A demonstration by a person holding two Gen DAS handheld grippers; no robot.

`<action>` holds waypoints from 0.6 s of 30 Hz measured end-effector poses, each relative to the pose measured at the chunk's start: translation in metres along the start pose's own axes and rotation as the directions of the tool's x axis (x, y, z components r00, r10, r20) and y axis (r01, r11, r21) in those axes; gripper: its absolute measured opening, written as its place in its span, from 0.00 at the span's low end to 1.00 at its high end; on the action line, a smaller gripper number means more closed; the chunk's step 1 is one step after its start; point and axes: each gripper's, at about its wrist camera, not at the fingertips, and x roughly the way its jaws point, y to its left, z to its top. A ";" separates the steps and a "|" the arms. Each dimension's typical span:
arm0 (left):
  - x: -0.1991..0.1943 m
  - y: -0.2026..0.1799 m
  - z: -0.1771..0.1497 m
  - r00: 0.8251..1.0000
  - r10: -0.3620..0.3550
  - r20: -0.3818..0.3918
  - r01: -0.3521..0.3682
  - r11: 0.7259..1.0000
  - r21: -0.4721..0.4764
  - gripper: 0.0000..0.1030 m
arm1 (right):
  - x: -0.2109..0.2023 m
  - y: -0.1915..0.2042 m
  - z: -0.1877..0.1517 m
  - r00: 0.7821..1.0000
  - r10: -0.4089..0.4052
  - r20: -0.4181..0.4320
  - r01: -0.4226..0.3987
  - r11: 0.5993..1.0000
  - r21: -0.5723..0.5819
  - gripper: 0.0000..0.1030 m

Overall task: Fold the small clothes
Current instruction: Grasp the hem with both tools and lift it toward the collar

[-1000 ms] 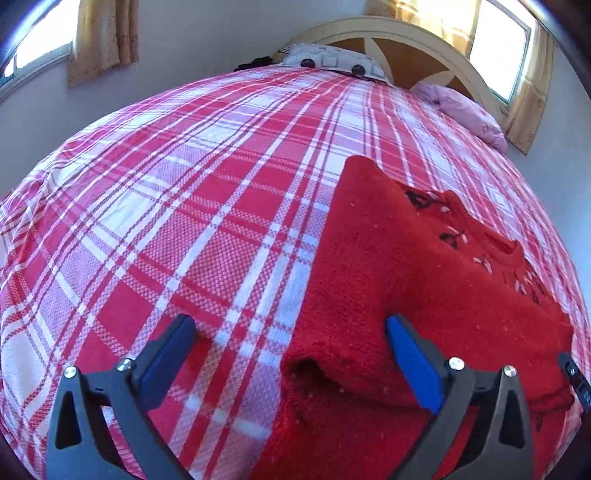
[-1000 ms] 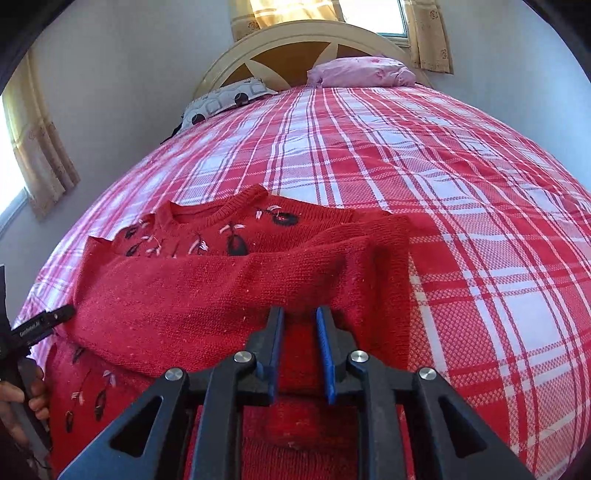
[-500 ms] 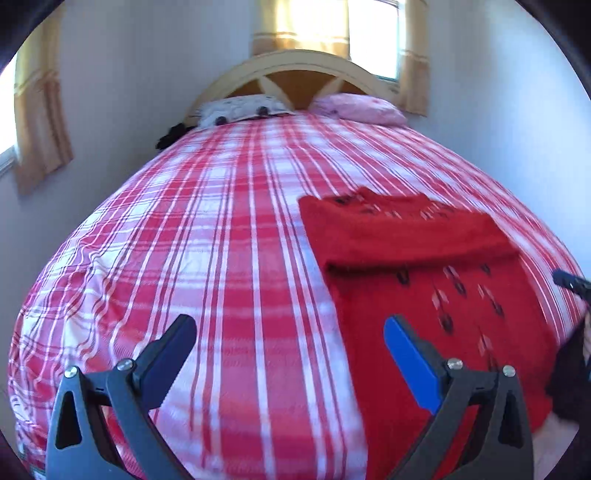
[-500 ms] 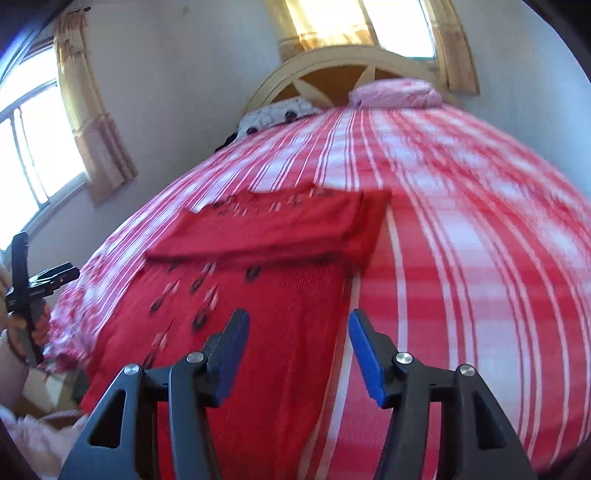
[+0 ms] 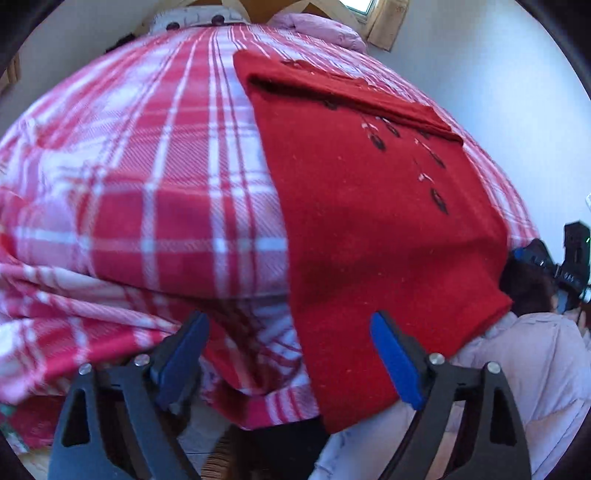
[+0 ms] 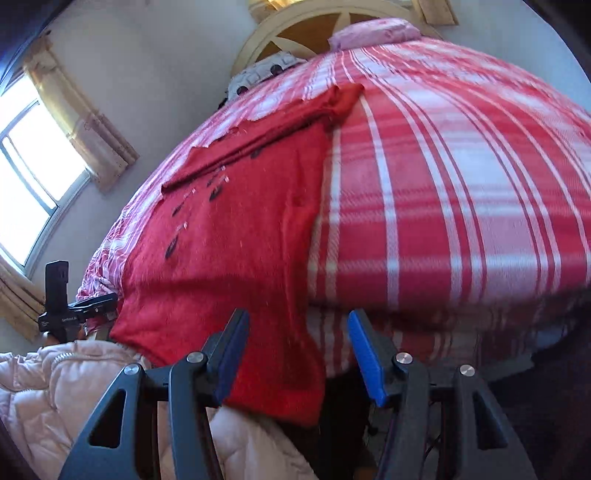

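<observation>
A red knit sweater point(image 5: 369, 221) with dark embroidered leaves lies flat on the red-and-white plaid bed cover point(image 5: 147, 166). Its sleeves are folded across the chest, and its hem hangs over the foot of the bed. My left gripper point(image 5: 290, 354) hovers at the hem's left corner. Its jaws are closing with the sweater's edge between them, and the pads are off the cloth. My right gripper point(image 6: 299, 350) stands open over the hem's right corner of the sweater point(image 6: 229, 258), gripping nothing.
A person's pale pink quilted jacket point(image 6: 55, 384) fills the space below the hem. A pink pillow point(image 6: 373, 31) and a patterned pillow point(image 6: 258, 74) lie by the headboard. A curtained window point(image 6: 33, 177) is on the left wall. Plaid cover point(image 6: 461, 184) spreads to the right.
Both grippers drew back from the folded sleeves to the sweater's hem at the foot of the bed. The right gripper opened and let go of the sweater. The left jaws narrowed slightly.
</observation>
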 end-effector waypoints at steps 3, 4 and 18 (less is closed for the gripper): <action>0.009 0.000 -0.007 0.997 -0.065 -0.033 0.063 0.996 -0.057 0.88 | 0.003 -0.008 -0.009 0.999 0.012 -0.030 -0.011 0.999 0.046 0.55; 0.014 -0.001 -0.008 0.994 -0.095 -0.053 0.091 0.993 -0.076 0.88 | 0.004 -0.009 -0.012 0.999 0.008 -0.037 -0.007 0.999 0.046 0.55; 0.036 -0.032 -0.016 0.962 -0.231 -0.143 0.225 0.973 -0.059 0.61 | 0.041 -0.006 -0.038 0.974 0.077 -0.214 -0.069 0.997 0.046 0.40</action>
